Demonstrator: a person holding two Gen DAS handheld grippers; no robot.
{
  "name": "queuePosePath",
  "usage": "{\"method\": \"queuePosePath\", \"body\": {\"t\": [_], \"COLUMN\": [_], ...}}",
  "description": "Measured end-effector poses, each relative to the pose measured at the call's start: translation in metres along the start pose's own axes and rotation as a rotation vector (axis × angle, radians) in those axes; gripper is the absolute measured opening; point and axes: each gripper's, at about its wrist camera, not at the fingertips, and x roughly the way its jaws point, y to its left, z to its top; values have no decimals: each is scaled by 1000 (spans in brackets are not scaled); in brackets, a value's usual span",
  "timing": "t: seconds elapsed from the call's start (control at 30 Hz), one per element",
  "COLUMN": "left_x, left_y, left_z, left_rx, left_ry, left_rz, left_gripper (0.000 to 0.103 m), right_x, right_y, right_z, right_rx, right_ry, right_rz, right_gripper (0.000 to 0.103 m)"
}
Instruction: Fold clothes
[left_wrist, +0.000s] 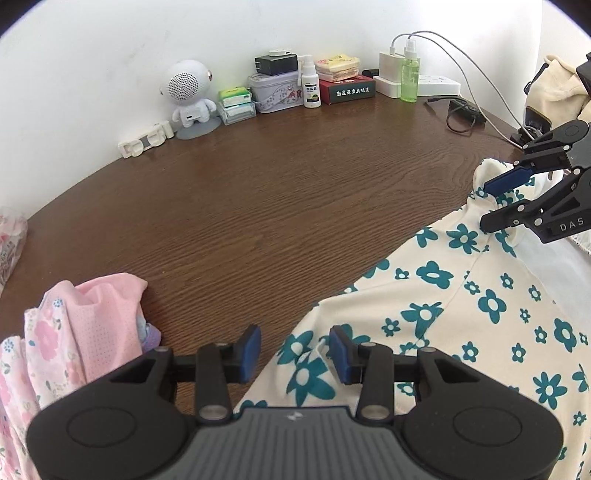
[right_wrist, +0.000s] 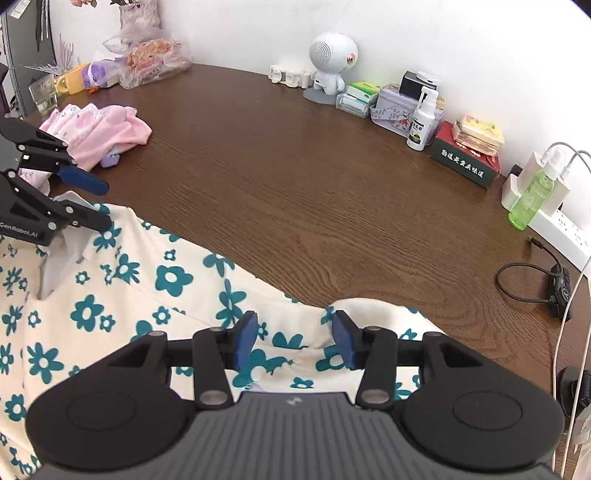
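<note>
Cream garment (left_wrist: 461, 314) carries teal flowers, pink floral clothes (left_wrist: 74, 332) sit bunched, dark brown wood-grain table (left_wrist: 277, 203), green spray bottle (left_wrist: 410, 79).

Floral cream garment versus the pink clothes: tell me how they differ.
The floral cream garment carries teal flowers and lies spread out under both open grippers; the pink clothes are pale pink and bunched in a heap, untouched at the table's far side. Both rest on the brown table.
</note>
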Motion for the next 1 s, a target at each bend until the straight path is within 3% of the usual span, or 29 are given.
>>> {"method": "queuePosePath", "body": {"t": [0.03, 0.07, 0.13, 0.17, 0.23, 0.37, 0.53, 0.57, 0.67, 0.83, 1.0], "left_x": [1, 2, 2, 1, 2, -1, -42, -49, -60, -63, -74], "left_y": [1, 1, 2, 3, 4, 12, 27, 30, 32, 24, 21], "left_z": [-1, -3, -5, -6, -6, -8, -25, -29, -38, -48, -52], "left_rx": [1, 2, 0, -2, -13, -61, -89, -95, -79, -20, -5], "left_ry": [2, 3, -1, -6, -13, -16, -83, -81, -66, -50, -94], "left_rz": [0, 0, 7, 11, 17, 9, 6, -9, -39, -54, -136], "left_gripper": [16, 3, 3, 3, 4, 25, 46, 50, 53, 59, 59], "right_x": [2, 4, 8, 10, 11, 10, -30, -40, -54, -41, -16], "right_y": [-2, -4, -7, -9, -18, -16, -11, -8, 8, 36, 56], "right_z": [-1, -2, -3, -4, -7, -12, -23, -26, -36, -39, -30], "right_rx": [10, 20, 40, 50, 102, 111, 157, 153, 105, 22, -10], "right_ry": [5, 9, 19, 23, 26, 11, -68, -83, -74, -32, -19], "right_rz": [-8, -15, -30, -38, -21, -33, 52, 68, 97, 112, 102], "right_gripper": [42, 27, 8, 5, 5, 6, 14, 19, 33, 37, 37]}}
